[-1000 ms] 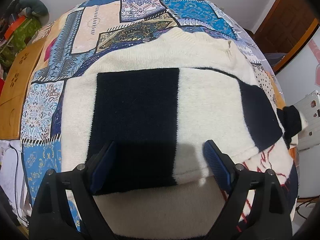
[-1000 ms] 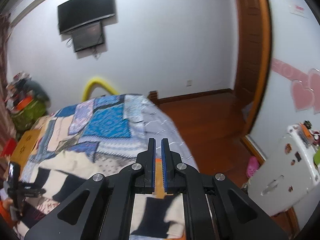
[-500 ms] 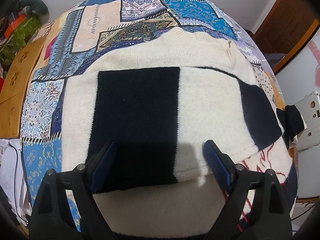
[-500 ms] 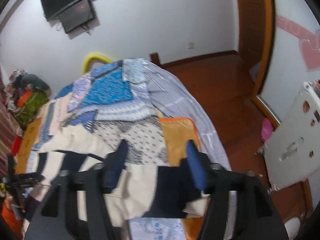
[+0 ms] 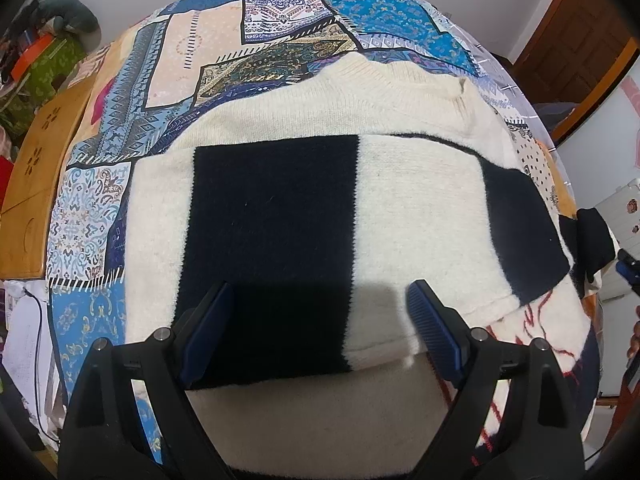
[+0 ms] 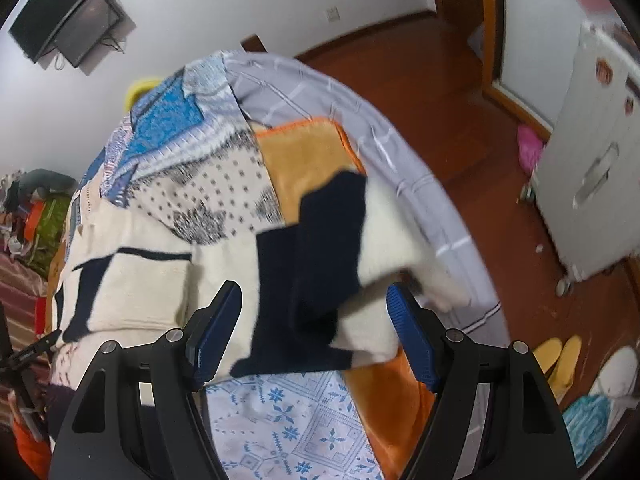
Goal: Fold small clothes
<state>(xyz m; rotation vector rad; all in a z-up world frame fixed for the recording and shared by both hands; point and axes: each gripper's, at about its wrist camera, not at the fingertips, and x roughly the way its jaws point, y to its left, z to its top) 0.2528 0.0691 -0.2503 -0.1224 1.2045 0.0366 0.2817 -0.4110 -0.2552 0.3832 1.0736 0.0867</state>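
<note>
A cream and navy block-pattern sweater (image 5: 320, 200) lies on the patchwork bedspread (image 5: 224, 48), one sleeve folded across its chest. My left gripper (image 5: 320, 328) is open and empty, hovering over the sweater's lower middle. In the right wrist view the other sleeve (image 6: 320, 260), navy and cream, lies crumpled near the bed's right edge. My right gripper (image 6: 314, 328) is open and empty just above that sleeve. The sweater's body (image 6: 136, 272) shows to its left.
An orange blanket (image 6: 304, 160) and grey sheet (image 6: 360, 112) cover the bed's right side. The wooden floor (image 6: 460, 120), a white cabinet (image 6: 592, 160) and yellow slippers (image 6: 560, 356) are beyond. A wooden board (image 5: 44, 160) lies left of the bed.
My right gripper has opened from shut and tilted down toward the bed, now over the loose sleeve. My left gripper has barely moved.
</note>
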